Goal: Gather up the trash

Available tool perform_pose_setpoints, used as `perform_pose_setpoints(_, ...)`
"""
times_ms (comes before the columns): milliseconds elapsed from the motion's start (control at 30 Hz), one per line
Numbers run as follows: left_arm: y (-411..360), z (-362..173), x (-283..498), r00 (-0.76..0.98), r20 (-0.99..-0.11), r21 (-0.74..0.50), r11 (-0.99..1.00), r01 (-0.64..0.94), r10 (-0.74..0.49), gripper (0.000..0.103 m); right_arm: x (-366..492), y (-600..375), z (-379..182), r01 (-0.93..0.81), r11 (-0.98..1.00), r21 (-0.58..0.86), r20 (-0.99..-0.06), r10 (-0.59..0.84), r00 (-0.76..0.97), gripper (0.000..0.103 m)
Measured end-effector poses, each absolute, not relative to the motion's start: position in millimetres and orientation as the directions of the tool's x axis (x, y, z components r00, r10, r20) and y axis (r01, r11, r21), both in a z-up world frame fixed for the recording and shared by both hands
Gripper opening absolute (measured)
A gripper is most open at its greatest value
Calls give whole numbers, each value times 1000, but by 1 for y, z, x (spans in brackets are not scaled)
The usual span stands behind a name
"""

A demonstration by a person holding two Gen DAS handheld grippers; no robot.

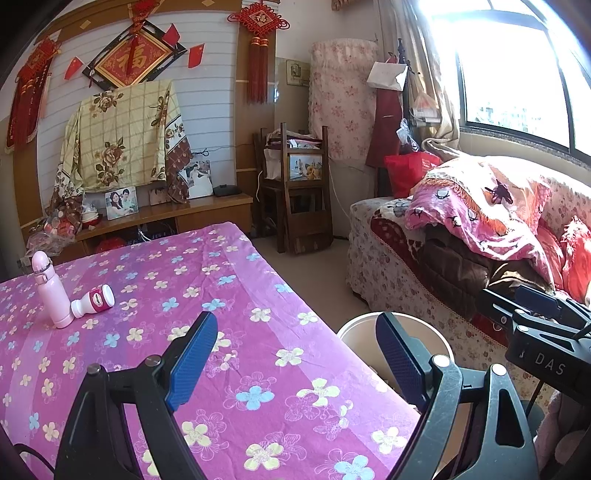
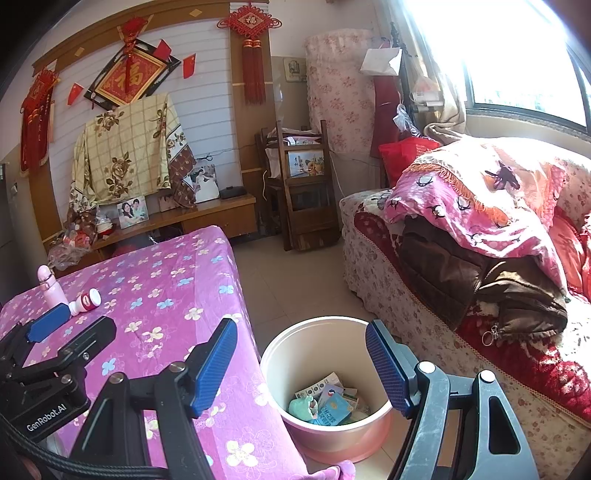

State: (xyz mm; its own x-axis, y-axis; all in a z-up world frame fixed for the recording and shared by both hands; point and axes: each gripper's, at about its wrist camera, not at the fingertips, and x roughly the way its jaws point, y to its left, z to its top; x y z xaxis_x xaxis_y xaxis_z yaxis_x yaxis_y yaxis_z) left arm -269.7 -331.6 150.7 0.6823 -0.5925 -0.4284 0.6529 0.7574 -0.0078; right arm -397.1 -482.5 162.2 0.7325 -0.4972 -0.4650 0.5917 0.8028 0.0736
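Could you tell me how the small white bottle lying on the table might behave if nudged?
The white bottle lies on its side, so it would probably roll. It touches the upright pink bottle, which might tip. It looks like light plastic.

Glossy plastic bin point(image 2: 280, 373), matt cloth tablecloth point(image 2: 177, 295)

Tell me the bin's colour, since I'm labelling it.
Pink bin, cream inside; right wrist view shows it best.

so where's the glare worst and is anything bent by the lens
Both wrist views blow out at the bright window top right. In the right wrist view sun also washes the floral sofa. Fisheye curves the wooden wall trim, and dark vignette fills the corners.
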Motion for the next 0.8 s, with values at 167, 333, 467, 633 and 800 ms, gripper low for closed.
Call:
perform_pose_setpoints(167, -332, 150, -269, 683, -430, -5, 758, 653, -591, 88, -396, -483, 161, 590, 804, 74, -468, -495, 732, 75)
perform_pose_setpoints(333, -332, 148, -268, 679, -437, -9, 757, 653, -591, 88, -394, -485, 159, 587, 806, 75, -473, -490, 733, 75)
perform_pose_setpoints(467, -331, 143, -266, 672, -447, -14, 756, 654, -590, 88, -394, -486, 157, 587, 806, 76, -475, -489, 732, 75)
perform_pose_setpoints(633, -331, 143, -266, 672, -448, -12, 756, 654, -589, 88, -394, -488, 154, 588, 805, 80, -484, -485, 729, 75)
perform_pose_setpoints(800, -332, 142, -267, 670, -450, -11, 754, 657, -590, 88, -393, -489, 154, 587, 806, 78, -489, -482, 727, 75)
